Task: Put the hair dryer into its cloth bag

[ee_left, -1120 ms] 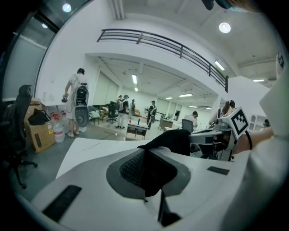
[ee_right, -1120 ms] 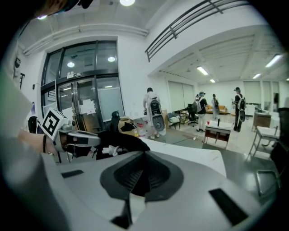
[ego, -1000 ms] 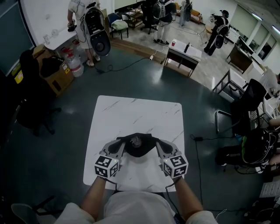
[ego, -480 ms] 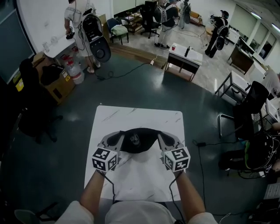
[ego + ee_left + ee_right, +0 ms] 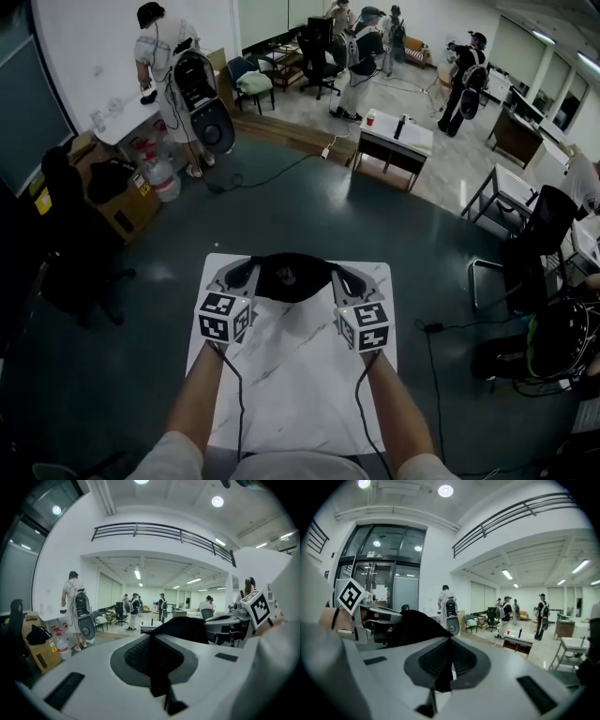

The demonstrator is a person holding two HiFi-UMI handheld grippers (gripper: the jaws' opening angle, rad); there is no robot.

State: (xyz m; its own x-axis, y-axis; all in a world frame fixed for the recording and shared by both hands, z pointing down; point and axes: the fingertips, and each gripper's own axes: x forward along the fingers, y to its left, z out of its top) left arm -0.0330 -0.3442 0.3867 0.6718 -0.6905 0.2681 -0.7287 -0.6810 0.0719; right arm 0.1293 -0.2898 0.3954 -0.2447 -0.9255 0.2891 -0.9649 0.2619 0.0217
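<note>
A black cloth bag [image 5: 289, 278] hangs stretched between my two grippers, over the far edge of the white marble table [image 5: 291, 384]. My left gripper [image 5: 246, 273] is shut on the bag's left rim and my right gripper [image 5: 335, 275] on its right rim. A small grey shape [image 5: 286, 275] shows in the bag's mouth; the hair dryer itself I cannot make out. In the left gripper view, black cloth [image 5: 157, 677] is pinched in the left gripper [image 5: 152, 641] and the bag [image 5: 187, 627] bulges beyond. The right gripper view has cloth [image 5: 440, 679] in the right gripper [image 5: 449, 644], with the bag [image 5: 412, 625] to the left.
Dark floor surrounds the table. A person with a backpack [image 5: 192, 80] stands at the far left near boxes [image 5: 122, 202]. A small desk [image 5: 394, 141] stands beyond the table, chairs [image 5: 534, 234] at the right. More people stand at the back of the room.
Both grippers have moved away from my body toward the table's far edge and risen, carrying the bag between them. The bag now hangs over the far edge instead of mid-table.
</note>
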